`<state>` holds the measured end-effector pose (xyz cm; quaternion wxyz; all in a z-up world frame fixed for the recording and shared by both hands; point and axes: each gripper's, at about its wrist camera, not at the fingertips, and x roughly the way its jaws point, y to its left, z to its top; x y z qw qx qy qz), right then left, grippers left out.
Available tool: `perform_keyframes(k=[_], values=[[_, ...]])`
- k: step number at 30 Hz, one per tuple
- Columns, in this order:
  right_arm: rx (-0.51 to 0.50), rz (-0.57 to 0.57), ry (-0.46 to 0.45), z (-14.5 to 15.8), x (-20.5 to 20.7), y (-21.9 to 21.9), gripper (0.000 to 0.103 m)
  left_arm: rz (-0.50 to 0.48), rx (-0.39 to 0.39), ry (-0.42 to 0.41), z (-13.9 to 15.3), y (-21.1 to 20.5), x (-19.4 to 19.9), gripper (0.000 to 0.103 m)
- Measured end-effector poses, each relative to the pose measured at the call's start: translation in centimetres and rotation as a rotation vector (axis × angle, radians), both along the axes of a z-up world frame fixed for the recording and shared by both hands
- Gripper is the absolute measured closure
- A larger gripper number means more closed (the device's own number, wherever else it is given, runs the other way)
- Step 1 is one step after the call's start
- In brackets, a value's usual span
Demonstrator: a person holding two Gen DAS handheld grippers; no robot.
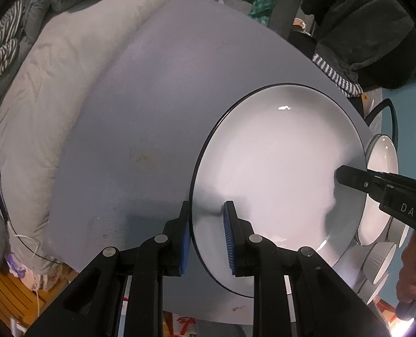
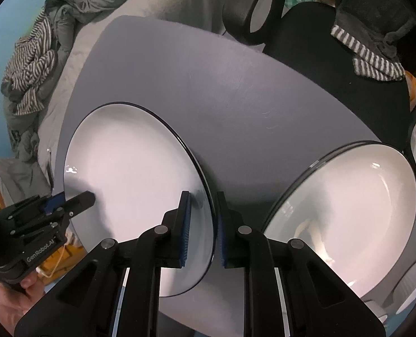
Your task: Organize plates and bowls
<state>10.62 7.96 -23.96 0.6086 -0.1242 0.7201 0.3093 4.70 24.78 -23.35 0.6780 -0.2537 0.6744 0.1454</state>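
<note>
A white plate lies on the grey desk. The left gripper and right gripper each straddle opposite rims, jaws parted, not clamped. More plates sit stacked by the desk's right edge.

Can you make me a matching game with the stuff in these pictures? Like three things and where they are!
Things:
1. big white plate
2. stack of plates
3. striped cloth
4. left gripper

Where or how:
A. crumpled on the bedding past the table
B. fingers astride the big plate's rim
C. flat on the grey table, between both grippers
D. at the table's right edge

Pairs: 1-C, 2-D, 3-A, 4-B
</note>
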Motion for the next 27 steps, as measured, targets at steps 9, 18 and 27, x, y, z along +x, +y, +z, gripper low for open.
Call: perform_keyframes(k=[9, 18, 27], values=[[0.025, -0.039, 0.000, 2.0, 0.4, -2.6, 0.088, -0.054, 0.016, -0.023, 2.1, -1.9, 0.7, 0.082], [0.030, -0.079, -0.023, 3.8, 1.4, -6.4, 0.088, -0.124, 0.010, -0.054, 3.6, -5.2, 2.5, 0.082], [0.038, -0.166, -0.028, 4.5, 2.9, -11.1, 0.088, -0.195, 0.011, -0.061, 4.1, -9.0, 4.8, 0.082]])
